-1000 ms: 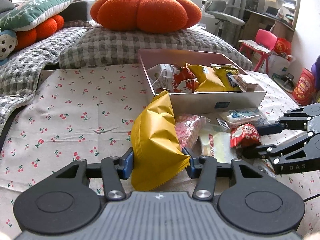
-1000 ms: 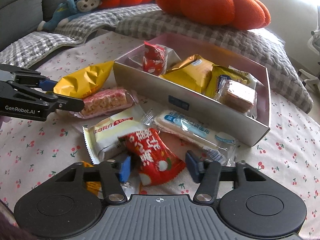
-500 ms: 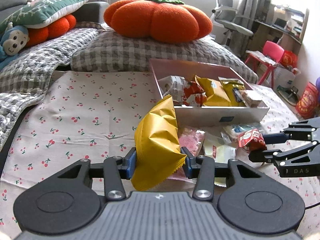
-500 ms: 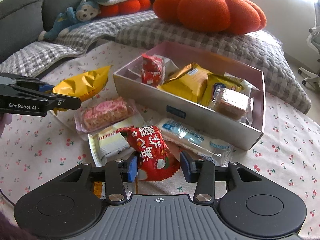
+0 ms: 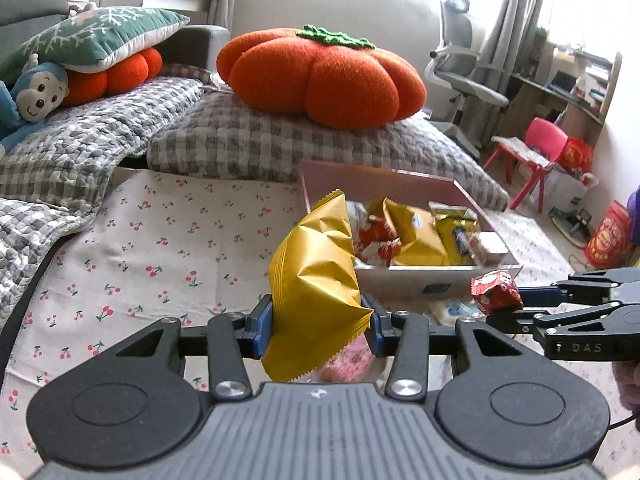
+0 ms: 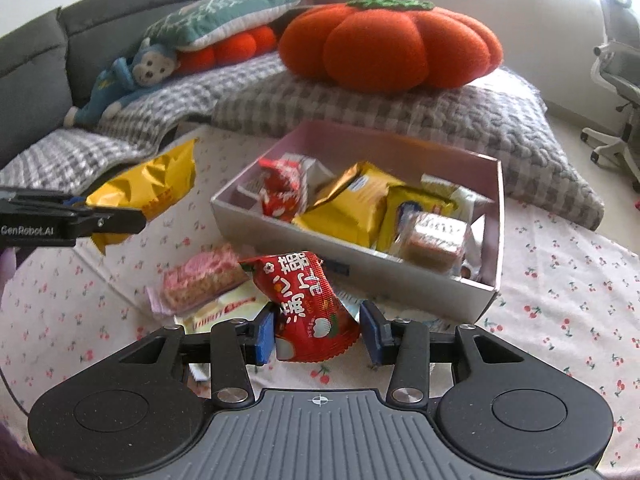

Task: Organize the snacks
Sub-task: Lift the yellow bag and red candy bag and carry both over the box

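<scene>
My left gripper [image 5: 316, 328] is shut on a yellow snack bag [image 5: 316, 284] and holds it above the cherry-print cloth, left of the pink-lined box [image 5: 400, 184]; the bag also shows in the right wrist view [image 6: 148, 196]. My right gripper [image 6: 318, 332] is shut on a red snack packet [image 6: 308, 304], lifted in front of the box [image 6: 360, 264]; the packet also shows in the left wrist view [image 5: 496, 292]. The box holds several snacks, among them a red packet [image 6: 280, 196] and yellow bags [image 6: 348, 208].
A pink bar [image 6: 204, 280] and a white packet [image 6: 224, 312] lie on the cloth before the box. An orange pumpkin cushion [image 6: 388, 44] sits on grey checked pillows [image 6: 400, 116] behind. A monkey plush [image 6: 128, 76] lies at the far left. An office chair [image 5: 460, 76] stands at the right.
Both grippers have risen with their snacks. The red packet has come off the cloth, and the yellow bag is higher and nearer the box.
</scene>
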